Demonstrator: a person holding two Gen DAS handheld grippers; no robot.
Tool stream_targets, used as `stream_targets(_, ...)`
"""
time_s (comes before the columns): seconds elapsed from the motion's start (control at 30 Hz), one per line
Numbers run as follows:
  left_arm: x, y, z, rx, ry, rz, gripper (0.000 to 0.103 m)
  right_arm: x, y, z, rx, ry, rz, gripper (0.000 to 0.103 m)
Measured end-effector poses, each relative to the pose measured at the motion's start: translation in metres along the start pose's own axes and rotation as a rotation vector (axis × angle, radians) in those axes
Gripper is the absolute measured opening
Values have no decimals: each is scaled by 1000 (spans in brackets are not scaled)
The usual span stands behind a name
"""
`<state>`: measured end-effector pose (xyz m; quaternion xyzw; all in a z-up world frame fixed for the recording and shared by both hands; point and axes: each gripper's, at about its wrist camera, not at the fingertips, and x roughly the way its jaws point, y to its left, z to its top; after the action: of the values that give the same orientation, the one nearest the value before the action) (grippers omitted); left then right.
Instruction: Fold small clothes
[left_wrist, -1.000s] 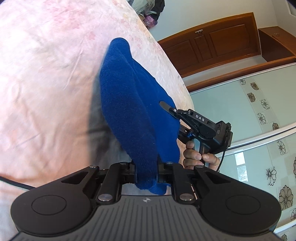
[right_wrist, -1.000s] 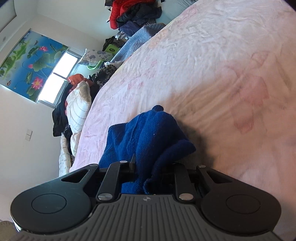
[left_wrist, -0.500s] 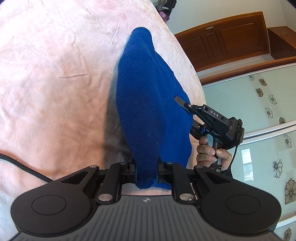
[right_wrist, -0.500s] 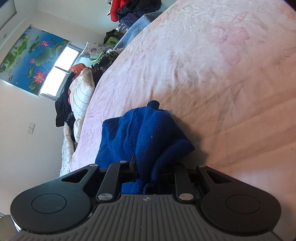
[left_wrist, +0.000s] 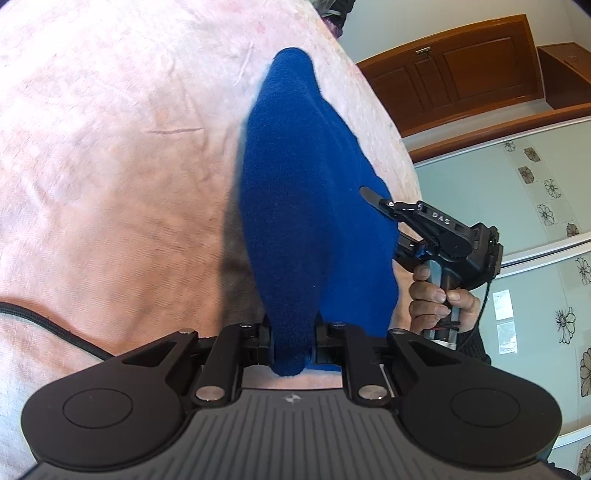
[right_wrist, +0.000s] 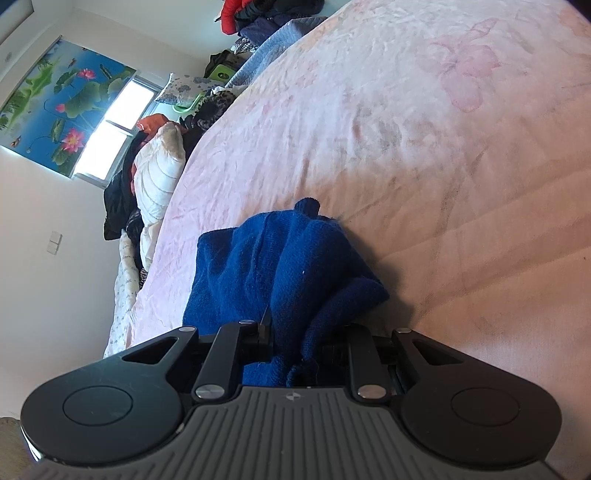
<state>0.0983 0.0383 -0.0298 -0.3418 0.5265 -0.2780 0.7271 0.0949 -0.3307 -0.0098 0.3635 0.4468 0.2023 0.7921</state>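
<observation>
- The left gripper (left_wrist: 291, 345) has its fingers clamped on one end of a blue knitted garment (left_wrist: 314, 221); the cloth bunches in a narrow fold between them and a rounded tip pokes out on the near side.
- From that grip the garment stretches away over the bed (left_wrist: 110, 166), widening in the middle and narrowing to a rounded far end that lies near the bed's edge.
- A dark shadow lies on the sheet along the garment's left side, so most of the cloth appears held a little off the bed; whether the far tip touches the sheet cannot be told.
- In the left wrist view the right gripper (left_wrist: 369, 194) reaches in from the right, one finger lying against the garment's right edge; a hand (left_wrist: 439, 299) grips its handle below.
- In the right wrist view the right gripper (right_wrist: 295, 347) has its fingers closed on a thick bunch of the same garment (right_wrist: 280, 266), which piles up in folds just ahead of them and drapes over the right finger.
- The bed (right_wrist: 406, 147) carries a pale pink sheet with faint flower prints and many creases.
- A black cable (left_wrist: 48, 321) runs across the sheet at the lower left of the left wrist view.
- A heap of clothes and pillows (right_wrist: 155, 177) lies at the far side of the bed beneath a window (right_wrist: 110, 136), beside a picture of lotus flowers (right_wrist: 62, 107).
- A brown wooden door (left_wrist: 461, 70) stands beyond the bed in the left wrist view.
</observation>
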Motion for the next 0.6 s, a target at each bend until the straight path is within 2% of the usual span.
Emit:
stream_targets(0.17,5,-5,-3,51,-35,45,19,0,-4,-4,13,-33,-3,25)
stream_targets(0.2,3,-9,-5,67,-49,59,19,-2,-4,-5,22,-51,-24,34)
stream_targets(0.23,0,-13,-6,84,-65,75,21,-7,-3,-7,36,-76,-41,41)
stream_targets(0.3,-8,-22,-9,112,-104,102,21,-23,-2,-14,54,-148,-44,40)
stream_targets(0.37,-21,-29,-13,131,-157,151,21,-46,8,-28,14,-236,-71,40)
stream_targets(0.47,-43,-51,-27,270,-285,307,21,-80,39,-67,-118,-324,-130,40)
stream_targets(0.5,-48,-63,-36,348,-341,383,21,-85,51,-82,-166,-325,-123,40)
stream_targets(0.53,-51,-73,-45,408,-381,422,21,-88,64,-100,-221,-309,-112,40)
stream_targets(0.6,-53,-90,-62,500,-439,420,21,-86,84,-129,-306,-275,-102,40)
